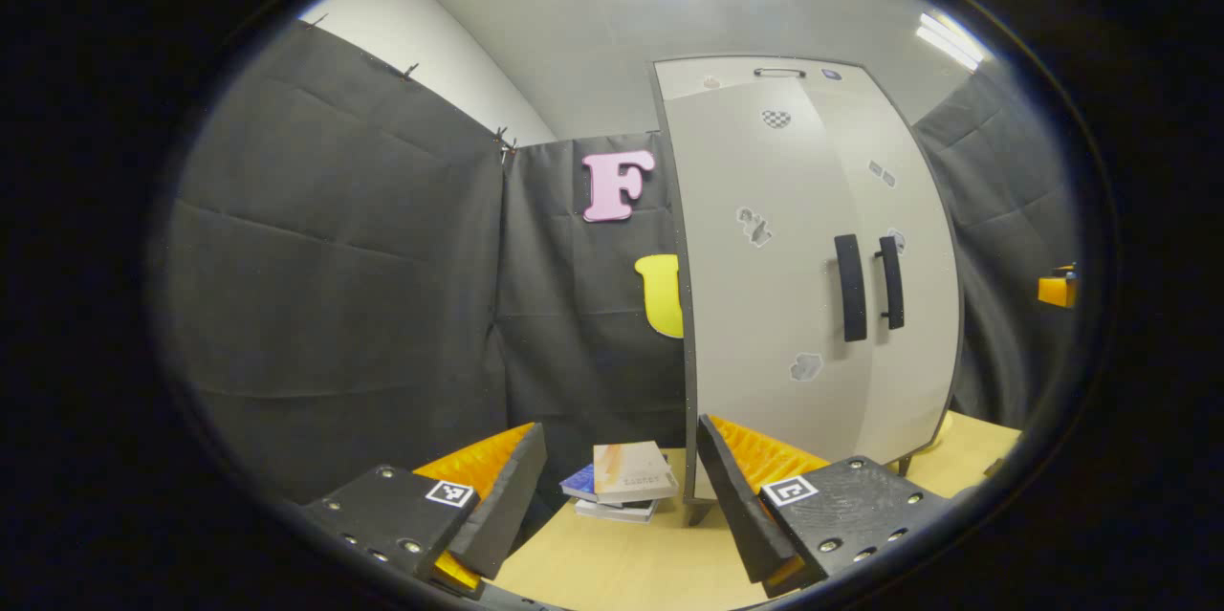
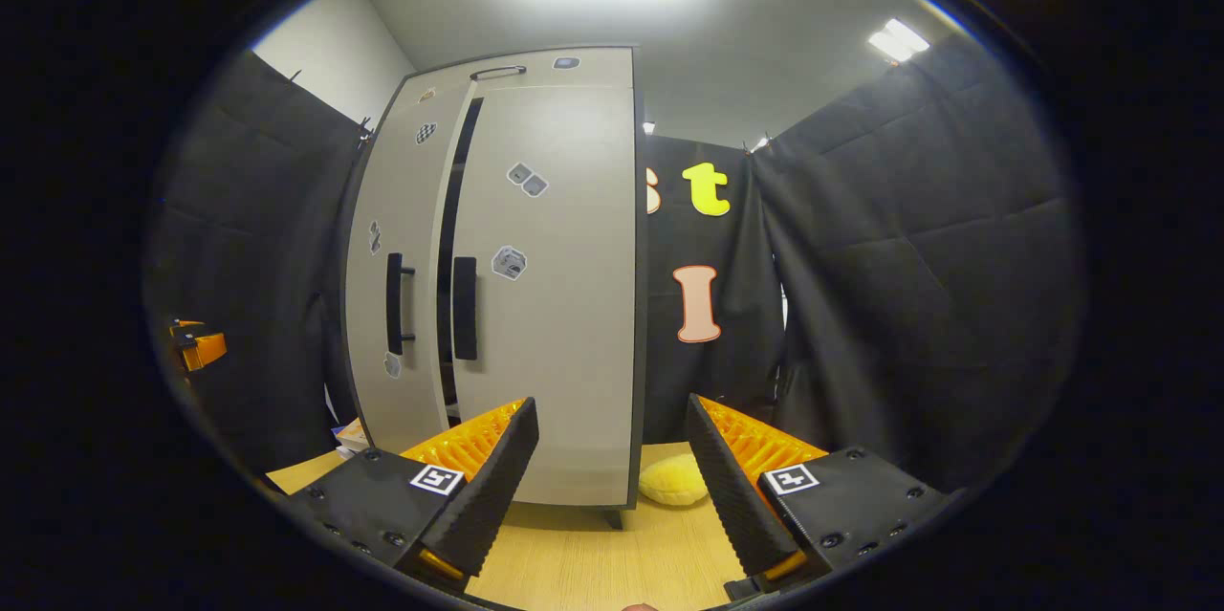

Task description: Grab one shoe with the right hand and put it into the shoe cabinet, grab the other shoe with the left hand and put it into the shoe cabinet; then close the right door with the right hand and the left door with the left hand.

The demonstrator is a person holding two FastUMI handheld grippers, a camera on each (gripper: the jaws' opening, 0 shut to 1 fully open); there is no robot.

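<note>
Your left gripper [image 1: 622, 487] gapes wide and holds nothing, facing the cabinet [image 1: 813, 276] above a stack of books [image 1: 626, 482]. Your right gripper [image 2: 612, 477] is equally wide and empty, pointed at the cabinet's right door [image 2: 550, 305]; a dark gap shows between the doors.

Your shoe cabinet [image 1: 813, 286] is pale grey with black handles [image 1: 849, 287]; gripper fingers [image 2: 497, 477] black with orange ribbing; table [image 2: 593, 563] light wood.
</note>
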